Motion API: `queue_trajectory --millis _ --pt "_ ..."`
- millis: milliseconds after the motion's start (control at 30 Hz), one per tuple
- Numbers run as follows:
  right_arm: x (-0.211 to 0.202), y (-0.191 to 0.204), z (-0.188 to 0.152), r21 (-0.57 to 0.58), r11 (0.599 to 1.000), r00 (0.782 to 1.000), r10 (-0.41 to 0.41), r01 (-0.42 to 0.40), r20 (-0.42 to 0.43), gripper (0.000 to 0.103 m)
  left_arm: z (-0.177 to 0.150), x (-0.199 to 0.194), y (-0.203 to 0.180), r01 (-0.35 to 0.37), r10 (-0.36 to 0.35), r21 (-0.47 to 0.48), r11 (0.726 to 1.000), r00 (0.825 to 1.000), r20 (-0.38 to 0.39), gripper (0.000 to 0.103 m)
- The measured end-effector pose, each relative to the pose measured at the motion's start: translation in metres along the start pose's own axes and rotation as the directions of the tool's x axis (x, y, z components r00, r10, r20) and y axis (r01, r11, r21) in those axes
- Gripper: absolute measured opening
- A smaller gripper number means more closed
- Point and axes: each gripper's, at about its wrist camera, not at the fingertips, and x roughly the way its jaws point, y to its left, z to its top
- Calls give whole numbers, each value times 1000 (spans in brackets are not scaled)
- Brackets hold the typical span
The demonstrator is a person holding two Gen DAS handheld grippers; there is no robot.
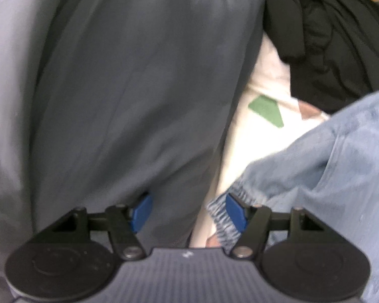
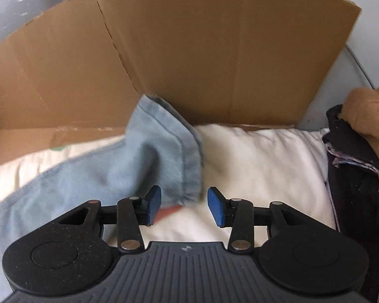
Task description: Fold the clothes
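Left gripper (image 1: 189,212) jaws wide, nothing gripped; jeans (image 1: 328,156) cuff touches one pad. Right gripper (image 2: 184,207) jaws apart, empty, jeans hem (image 2: 187,166) just ahead. No legible writing.

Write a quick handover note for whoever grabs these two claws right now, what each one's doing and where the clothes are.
Left claw: open, dark grey garment draped over its left pad, nothing gripped.
Right claw: open, hem of the light blue jeans lying loose between its pads.
Jeans lie unfolded on the white bedding, in front of the cardboard box. Black clothes piled to one side.
Nothing looks folded yet; everything remains.
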Motion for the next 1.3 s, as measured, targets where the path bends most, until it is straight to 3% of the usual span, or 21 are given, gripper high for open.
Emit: queue_trajectory --millis 267,500,567,600,767,1033,1300 --pt "28 3 -8 -77 994 997 70 -72 -38 49 -18 -6 6 -11 13 44 999 999 -39 68" --pt "62 13 10 -159 980 992 107 -116 -66 63 -22 -19 17 -16 16 32 999 1000 -16 69" --pt "63 14 14 -201 971 990 119 -132 -74 52 -19 -21 16 -15 15 20 1000 1000 3 70" --pt "61 13 16 -208 968 989 129 -142 -76 34 -17 -21 14 -13 13 18 1000 1000 11 70" --pt "48 9 23 -257 950 982 152 -176 -112 22 -7 -16 -7 -6 4 42 999 999 34 71" --pt "-5 5 40 -304 945 988 90 -125 -124 17 2 1 -42 11 -13 34 999 998 64 71" --pt "-50 -32 48 -303 950 988 26 -73 -154 15 9 18 -61 -9 5 48 999 997 72 71"
